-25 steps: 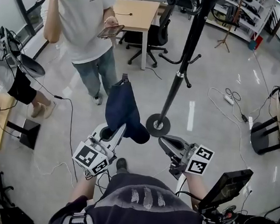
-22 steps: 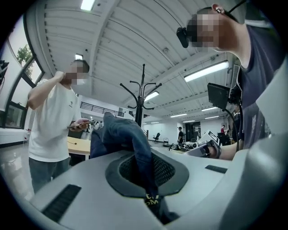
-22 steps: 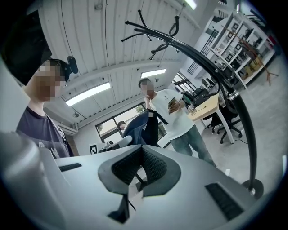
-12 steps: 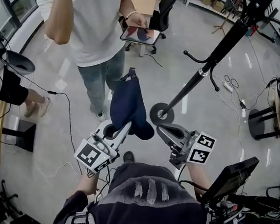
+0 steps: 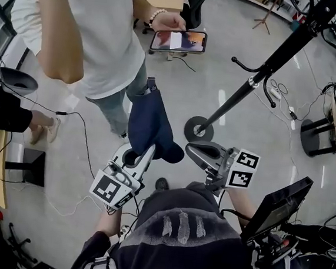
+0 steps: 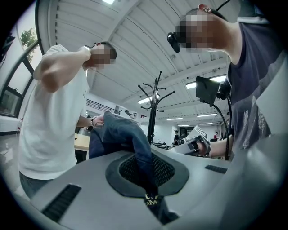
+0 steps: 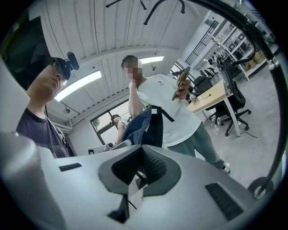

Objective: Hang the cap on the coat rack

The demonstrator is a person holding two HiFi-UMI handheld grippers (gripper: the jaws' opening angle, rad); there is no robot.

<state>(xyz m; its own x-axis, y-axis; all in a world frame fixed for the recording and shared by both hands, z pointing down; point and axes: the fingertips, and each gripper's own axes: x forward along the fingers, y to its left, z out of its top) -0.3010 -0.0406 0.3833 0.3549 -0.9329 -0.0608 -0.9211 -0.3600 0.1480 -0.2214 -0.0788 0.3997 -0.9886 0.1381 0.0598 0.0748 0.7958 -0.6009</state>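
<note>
A navy cap (image 5: 151,123) stands up from my left gripper (image 5: 144,156), whose jaws are shut on its lower edge. In the left gripper view the cap's fabric (image 6: 123,133) runs down between the pads. My right gripper (image 5: 193,151) is beside it on the right, shut with nothing in it; from there the cap (image 7: 143,126) shows just past the jaws. The black coat rack (image 5: 250,86) rises from its round base (image 5: 199,129) on the floor ahead and to the right. Its hooked top (image 6: 154,92) shows in the left gripper view.
A person in a white T-shirt (image 5: 101,30) stands right behind the cap with a phone (image 5: 178,41) in hand. Another person (image 5: 5,109) is at the left. Cables (image 5: 281,94) lie on the floor. A dark screen (image 5: 276,207) sits at my right side.
The view has moved closer to the standing person, who now fills the upper left. The rack pole leans further right in view. Both grippers and the held cap keep their places.
</note>
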